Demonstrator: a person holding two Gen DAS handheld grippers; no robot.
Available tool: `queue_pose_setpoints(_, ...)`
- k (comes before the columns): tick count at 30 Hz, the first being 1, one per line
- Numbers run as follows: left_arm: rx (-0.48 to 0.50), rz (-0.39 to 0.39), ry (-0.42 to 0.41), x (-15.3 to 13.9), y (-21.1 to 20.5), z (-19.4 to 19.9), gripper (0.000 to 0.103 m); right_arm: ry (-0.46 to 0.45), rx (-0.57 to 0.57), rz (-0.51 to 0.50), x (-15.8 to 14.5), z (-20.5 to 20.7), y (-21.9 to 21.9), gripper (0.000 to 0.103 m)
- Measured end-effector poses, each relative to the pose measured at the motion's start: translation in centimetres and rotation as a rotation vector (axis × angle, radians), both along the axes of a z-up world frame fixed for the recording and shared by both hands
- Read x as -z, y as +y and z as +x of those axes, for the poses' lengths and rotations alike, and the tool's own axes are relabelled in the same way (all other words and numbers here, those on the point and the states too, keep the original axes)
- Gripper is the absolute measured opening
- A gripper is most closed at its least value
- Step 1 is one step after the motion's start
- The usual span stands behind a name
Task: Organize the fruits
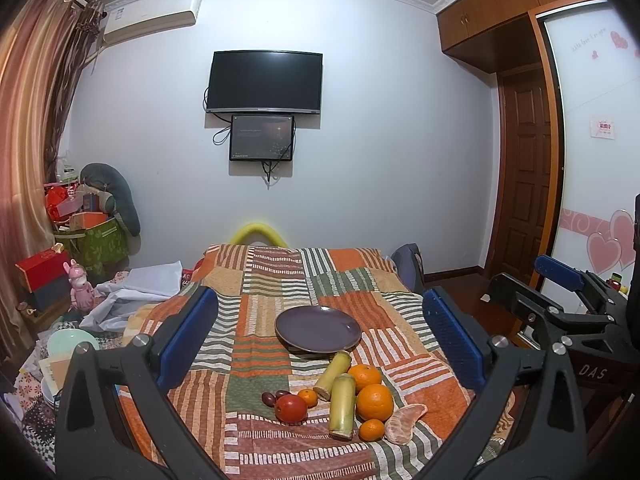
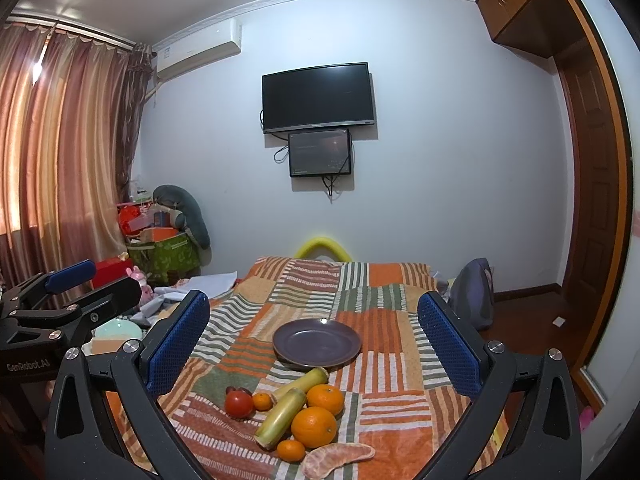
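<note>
An empty dark purple plate [image 1: 318, 328] [image 2: 317, 343] sits on the patchwork cloth. In front of it lies a cluster of fruit: two large oranges [image 1: 375, 402] [image 2: 314, 427], small tangerines [image 1: 371, 429] [image 2: 291, 450], a red tomato [image 1: 291, 408] [image 2: 239, 404], two yellow-green sugarcane pieces [image 1: 342, 406] [image 2: 280, 417], dark red dates [image 1: 269, 398] and a peeled pomelo segment [image 1: 405, 423] [image 2: 336, 458]. My left gripper [image 1: 320, 340] is open and empty, raised above and short of the fruit. My right gripper [image 2: 314, 344] is open and empty, likewise held back.
The cloth-covered table [image 1: 260, 280] stands before a white wall with a TV [image 1: 264, 82]. Clutter, boxes and a mint bowl [image 1: 72, 342] lie left. A grey bag [image 2: 472, 292] sits at the table's far right. A wardrobe and door stand right.
</note>
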State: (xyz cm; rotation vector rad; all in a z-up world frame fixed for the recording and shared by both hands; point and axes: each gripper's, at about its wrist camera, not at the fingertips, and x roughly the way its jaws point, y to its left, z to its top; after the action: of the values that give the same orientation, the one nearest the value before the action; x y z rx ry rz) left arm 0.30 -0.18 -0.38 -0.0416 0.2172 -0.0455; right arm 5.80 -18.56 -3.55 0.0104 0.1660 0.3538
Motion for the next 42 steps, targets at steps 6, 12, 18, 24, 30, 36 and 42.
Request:
queue_pose_setpoints(6,0.0,0.0,-0.001,0.0,0.0,0.0,0.103,0.0,0.0,0.001,0.0,0.0,-0.1,0.103)
queue_pose_setpoints(12,0.0,-0.001,-0.001,0.0,-0.1,0.0,0.103,0.002,-0.002,0.002,-0.1,0.1,0.0,0.103)
queue_pose_setpoints(18,0.002,-0.003,0.014,0.1,0.0,0.4,0.103,0.01,-0.003,0.002,0.0,0.3,-0.1,0.103)
queue_pose_setpoints(24,0.005,0.002,0.069,1.2,0.4,1.9,0.103,0.052,0.02,-0.003,1.2,1.5,0.0,0.103)
queue_pose_setpoints(30,-0.001,0.018,0.166,3.6,0.9,4.8,0.103,0.161,0.001,-0.021,3.4,4.2,0.2,0.103)
queue_pose_setpoints(36,-0.017,0.041,0.305,7.7,1.6,8.9,0.103,0.314,0.007,-0.038,6.8,7.2,0.2,0.103)
queue_pose_setpoints(42,-0.018,0.009,0.472,12.3,2.7,12.7,0.103,0.433,0.021,-0.111,10.7,10.2,0.8,0.103)
